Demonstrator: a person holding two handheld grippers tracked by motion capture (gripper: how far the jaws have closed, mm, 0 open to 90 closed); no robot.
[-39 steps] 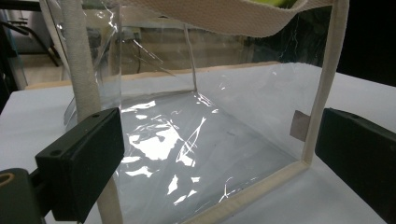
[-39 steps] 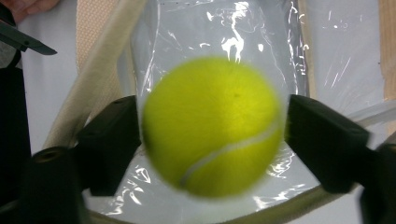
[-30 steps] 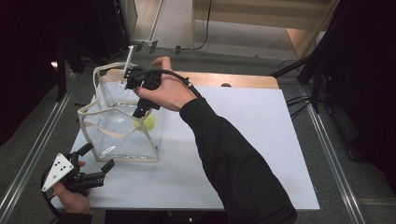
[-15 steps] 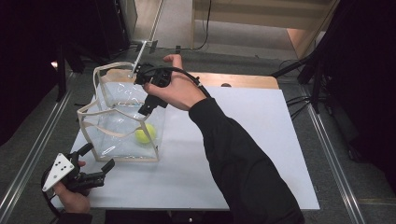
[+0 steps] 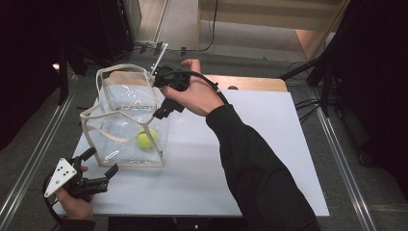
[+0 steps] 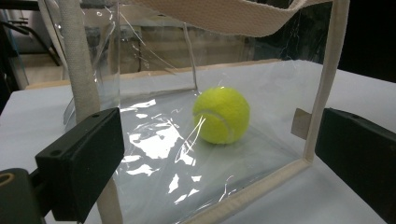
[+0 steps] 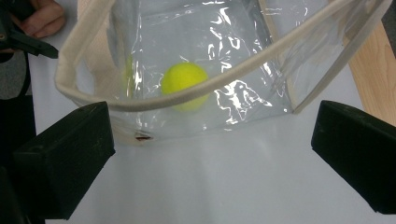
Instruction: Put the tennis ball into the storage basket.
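White board (image 5: 250, 159) covers the table, with a strip of bare wood (image 5: 250, 83) at its far edge and dark floor around it.

On the near left corner the left gripper (image 5: 98, 169) is held low by a hand (image 5: 72, 204), its two jaws spread apart and holding nothing. In the left gripper view the jaws stand on both sides of the near wall of a clear plastic bag (image 6: 154, 154), apart from it.

The right gripper (image 5: 162, 98) is held above the far right side of the bag (image 5: 126, 125) by the right hand (image 5: 195, 94). Its jaws are also wide apart and empty, as the right gripper view shows; they point down at the board in front of the bag (image 7: 196, 56).

The bag stands upright on the left part of the board, its mouth open, with cream cloth straps (image 5: 103, 115) along the edges. A yellow tennis ball (image 5: 146, 138) lies on the bottom of the bag, near its right wall. The ball (image 6: 221, 115) rests free, with no jaw touching it.
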